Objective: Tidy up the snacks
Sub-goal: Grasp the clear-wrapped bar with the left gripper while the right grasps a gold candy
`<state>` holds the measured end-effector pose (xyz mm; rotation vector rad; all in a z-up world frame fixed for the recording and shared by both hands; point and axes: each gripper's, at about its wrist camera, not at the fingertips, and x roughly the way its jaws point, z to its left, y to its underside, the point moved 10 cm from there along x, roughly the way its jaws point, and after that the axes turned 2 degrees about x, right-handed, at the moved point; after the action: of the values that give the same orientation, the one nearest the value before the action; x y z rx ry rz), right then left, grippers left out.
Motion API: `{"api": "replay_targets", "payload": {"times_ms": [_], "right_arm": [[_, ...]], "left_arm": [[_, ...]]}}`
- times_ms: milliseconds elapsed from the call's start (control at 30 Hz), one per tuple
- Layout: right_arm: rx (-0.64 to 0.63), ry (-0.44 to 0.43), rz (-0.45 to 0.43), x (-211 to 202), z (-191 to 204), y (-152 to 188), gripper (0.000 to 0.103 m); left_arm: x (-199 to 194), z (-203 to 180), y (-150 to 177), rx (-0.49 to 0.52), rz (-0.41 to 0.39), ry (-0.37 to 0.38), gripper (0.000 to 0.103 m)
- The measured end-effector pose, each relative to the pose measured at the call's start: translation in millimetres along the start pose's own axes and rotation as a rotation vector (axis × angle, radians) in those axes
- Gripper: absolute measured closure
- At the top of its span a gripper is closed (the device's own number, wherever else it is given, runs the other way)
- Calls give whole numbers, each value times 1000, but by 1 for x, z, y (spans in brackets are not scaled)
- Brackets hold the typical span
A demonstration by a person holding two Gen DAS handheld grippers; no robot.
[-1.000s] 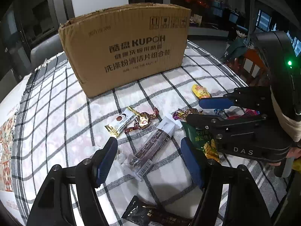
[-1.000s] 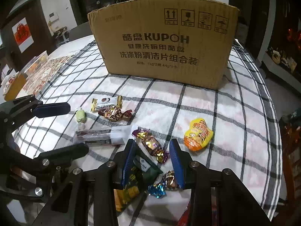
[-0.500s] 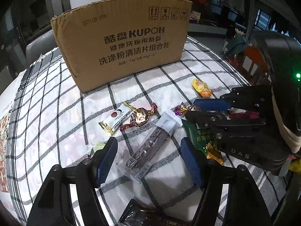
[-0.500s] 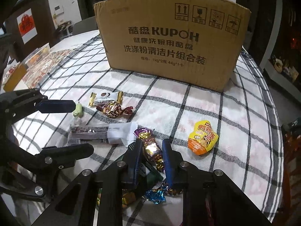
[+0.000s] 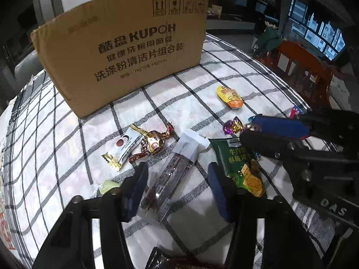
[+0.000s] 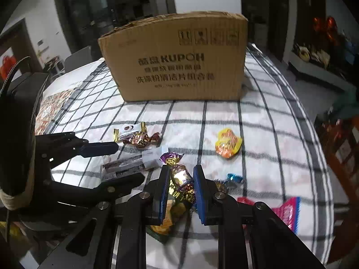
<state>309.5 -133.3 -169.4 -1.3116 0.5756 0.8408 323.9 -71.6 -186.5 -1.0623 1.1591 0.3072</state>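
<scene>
Matt brown corrugated cardboard on the box (image 5: 125, 62), its top edge rough and frayed, standing on a soft woven checked cloth (image 5: 67, 148) that covers the surface. Shiny foil on the twisted gold candy (image 6: 179, 179) between the right claw's (image 6: 179, 192) blue rubbery pads, clear glossy plastic film around the long snack bar (image 5: 170, 179). Both claws, left (image 5: 177, 188) too, show matt black plastic arms with small bright metal screws.

A white cloth with a black grid (image 5: 67, 152) covers the worktop. At the right edge of the left wrist view stands an orange wooden chair (image 5: 305, 67); dark windows (image 5: 318, 31) fill the upper right. Red ornaments (image 6: 323, 29) hang upper right in the right wrist view.
</scene>
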Motion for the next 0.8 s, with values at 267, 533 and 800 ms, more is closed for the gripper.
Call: {"api": "replay_targets", "payload": {"times_ms": [267, 533, 800], "right_arm": [[61, -2, 7, 4, -3, 7, 80], [78, -12, 18, 7, -3, 11, 80], [78, -17, 5, 0, -2, 8, 80]], "left_arm": [[11, -2, 1, 32, 21, -25, 64], [15, -1, 0, 24, 11, -46, 69], [5, 1, 0, -13, -17, -60, 79]]}}
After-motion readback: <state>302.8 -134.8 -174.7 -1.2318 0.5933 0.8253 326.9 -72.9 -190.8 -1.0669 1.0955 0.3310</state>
